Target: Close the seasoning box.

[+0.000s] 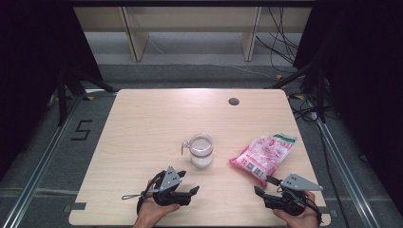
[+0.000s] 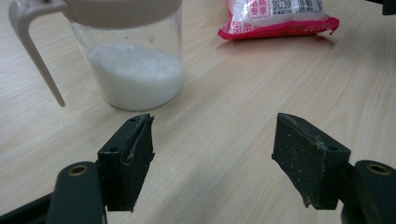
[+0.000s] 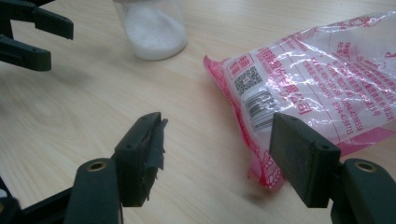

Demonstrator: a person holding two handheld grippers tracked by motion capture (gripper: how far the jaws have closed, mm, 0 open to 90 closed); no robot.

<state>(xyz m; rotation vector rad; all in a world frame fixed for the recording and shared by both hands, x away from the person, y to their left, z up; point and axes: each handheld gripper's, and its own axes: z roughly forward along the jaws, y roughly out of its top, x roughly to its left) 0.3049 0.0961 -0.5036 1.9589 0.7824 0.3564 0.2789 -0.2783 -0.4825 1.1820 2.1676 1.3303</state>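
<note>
A clear cup (image 1: 201, 151) with a pale lid and a curved handle holds white granules and stands mid-table. A pink and white plastic bag (image 1: 263, 154) lies to its right. My left gripper (image 1: 194, 192) rests low near the front edge, open, pointing toward the cup (image 2: 135, 70), with bare table between its jaws (image 2: 212, 140). My right gripper (image 1: 264, 185) is open too, just short of the bag's near corner. In the right gripper view the bag (image 3: 317, 79) lies past the right jaw, nothing sits between the jaws (image 3: 217, 140), and the left gripper (image 3: 42, 37) shows at upper left.
The light wooden table (image 1: 142, 123) has a dark cable hole (image 1: 233, 101) at its far right. Bare wood stretches to the left and behind the cup. Beyond the far edge are wooden furniture legs and cables on a grey floor.
</note>
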